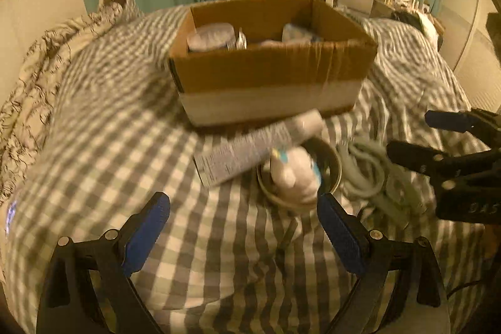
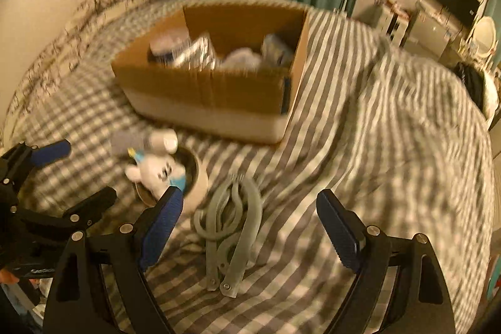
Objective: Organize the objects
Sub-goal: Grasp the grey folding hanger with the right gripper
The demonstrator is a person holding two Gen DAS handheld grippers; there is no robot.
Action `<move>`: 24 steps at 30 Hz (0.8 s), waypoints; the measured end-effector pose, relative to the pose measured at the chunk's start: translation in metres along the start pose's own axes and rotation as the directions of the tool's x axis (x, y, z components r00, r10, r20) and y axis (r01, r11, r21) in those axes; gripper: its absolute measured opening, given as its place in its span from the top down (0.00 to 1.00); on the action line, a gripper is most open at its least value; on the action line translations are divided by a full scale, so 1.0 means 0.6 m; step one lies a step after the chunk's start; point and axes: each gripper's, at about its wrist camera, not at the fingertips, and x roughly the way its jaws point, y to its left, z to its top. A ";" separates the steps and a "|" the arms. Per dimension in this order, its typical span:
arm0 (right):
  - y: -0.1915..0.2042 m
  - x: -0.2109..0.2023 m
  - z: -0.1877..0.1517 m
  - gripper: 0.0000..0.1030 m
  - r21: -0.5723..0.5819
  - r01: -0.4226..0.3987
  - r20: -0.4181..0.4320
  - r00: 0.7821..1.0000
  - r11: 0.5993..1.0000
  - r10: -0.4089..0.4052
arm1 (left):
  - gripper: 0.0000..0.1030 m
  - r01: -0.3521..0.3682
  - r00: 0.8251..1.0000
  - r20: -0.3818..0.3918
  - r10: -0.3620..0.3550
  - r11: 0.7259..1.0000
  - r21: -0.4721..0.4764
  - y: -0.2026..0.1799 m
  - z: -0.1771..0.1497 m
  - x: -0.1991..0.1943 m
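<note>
A cardboard box point(image 1: 269, 64) sits on the bed point(image 1: 119, 121) toward the headboard end, with several items inside. Nearer the foot edge, a tube point(image 1: 256, 146) lies just in front of the box, overlapping a bowl point(image 1: 328, 174) that holds a plush toy point(image 1: 294, 174). A folding hanger point(image 2: 231, 227) lies right of the bowl. Pillows point(image 1: 47, 64) lie beyond the box's left.

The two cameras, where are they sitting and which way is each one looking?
Left wrist view: sits on the left hand-held gripper, looking across the checked bed at the cardboard box, tube and plush toy; its own open fingers show, plus the right hand-held gripper.
Right wrist view: sits on the right hand-held gripper, looking over the grey folding hanger toward the box; its open fingers and the left hand-held gripper show.
Shared: box, toy, tube, hanger, bed.
</note>
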 end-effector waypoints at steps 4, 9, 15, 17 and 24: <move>0.006 0.049 -0.026 0.15 -0.002 -0.026 -0.082 0.996 1.000 0.026 | 0.05 0.005 1.000 -0.005 -0.005 1.000 0.010 0.004 -0.010 0.004; 0.023 0.089 -0.046 0.15 -0.042 -0.016 -0.163 0.987 0.999 0.009 | 0.05 0.007 1.000 -0.008 -0.007 1.000 0.005 0.008 -0.012 0.007; 0.036 0.088 -0.056 0.46 -0.095 0.023 -0.153 0.988 0.995 -0.037 | 0.05 -0.009 1.000 -0.013 0.009 1.000 0.025 0.003 -0.014 0.012; 0.037 0.077 -0.054 0.48 -0.097 0.037 -0.130 0.990 0.995 -0.050 | 0.05 -0.007 1.000 -0.016 0.007 1.000 0.027 0.002 -0.014 0.012; 0.012 0.022 -0.044 0.74 -0.027 0.012 -0.019 1.000 1.000 -0.012 | 0.05 0.036 0.998 -0.051 -0.034 0.998 0.042 -0.023 -0.006 0.032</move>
